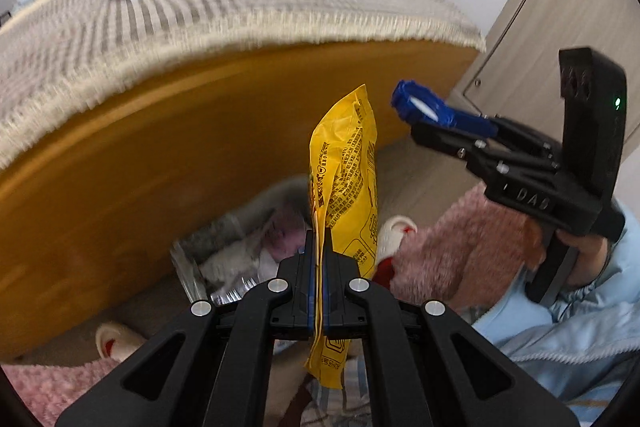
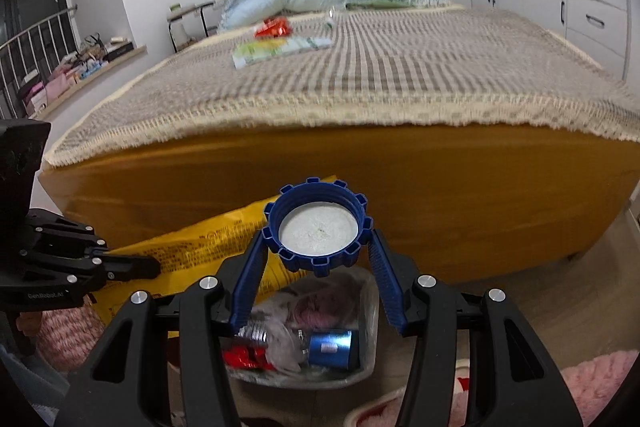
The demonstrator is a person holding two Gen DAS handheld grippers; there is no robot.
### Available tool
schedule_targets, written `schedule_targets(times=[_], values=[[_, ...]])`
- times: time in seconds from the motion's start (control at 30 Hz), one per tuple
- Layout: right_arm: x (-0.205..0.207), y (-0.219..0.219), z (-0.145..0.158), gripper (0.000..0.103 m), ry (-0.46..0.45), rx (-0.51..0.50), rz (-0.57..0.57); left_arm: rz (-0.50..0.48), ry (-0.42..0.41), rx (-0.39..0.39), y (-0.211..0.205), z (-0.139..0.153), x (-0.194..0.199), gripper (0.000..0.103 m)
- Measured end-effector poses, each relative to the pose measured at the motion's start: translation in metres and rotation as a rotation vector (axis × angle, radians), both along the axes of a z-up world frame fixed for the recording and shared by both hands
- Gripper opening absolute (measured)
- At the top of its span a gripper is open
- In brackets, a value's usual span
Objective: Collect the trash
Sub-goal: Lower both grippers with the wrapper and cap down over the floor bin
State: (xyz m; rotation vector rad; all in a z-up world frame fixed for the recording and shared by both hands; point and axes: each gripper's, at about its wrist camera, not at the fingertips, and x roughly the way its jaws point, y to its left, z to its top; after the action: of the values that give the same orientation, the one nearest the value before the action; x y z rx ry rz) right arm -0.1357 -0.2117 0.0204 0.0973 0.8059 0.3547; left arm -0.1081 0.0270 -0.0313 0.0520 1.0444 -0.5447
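Clenched left gripper (image 1: 319,259) pinching yellow snack wrapper (image 1: 348,163) above lined trash bin (image 2: 370,311), right gripper (image 2: 318,247) at three o'clock clamping blue notched cap (image 2: 318,227), more wrappers (image 2: 280,47) on bed (image 2: 400,75).

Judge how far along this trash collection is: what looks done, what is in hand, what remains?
Done: the bin already holds a blue can and wrappers. In hand: the left gripper pinches a yellow bag; the right gripper grips a blue cap above the bin. Left: a red wrapper and green packet on the bed.
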Motion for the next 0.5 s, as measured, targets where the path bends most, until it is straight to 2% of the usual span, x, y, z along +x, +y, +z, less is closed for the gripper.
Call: schedule_targets(times=[0.5], values=[[0.025, 0.011, -0.070, 0.051, 0.326, -0.048, 0.023, -0.041, 0.264, 0.084, -0.006, -0.088, 0.037, 0.000]])
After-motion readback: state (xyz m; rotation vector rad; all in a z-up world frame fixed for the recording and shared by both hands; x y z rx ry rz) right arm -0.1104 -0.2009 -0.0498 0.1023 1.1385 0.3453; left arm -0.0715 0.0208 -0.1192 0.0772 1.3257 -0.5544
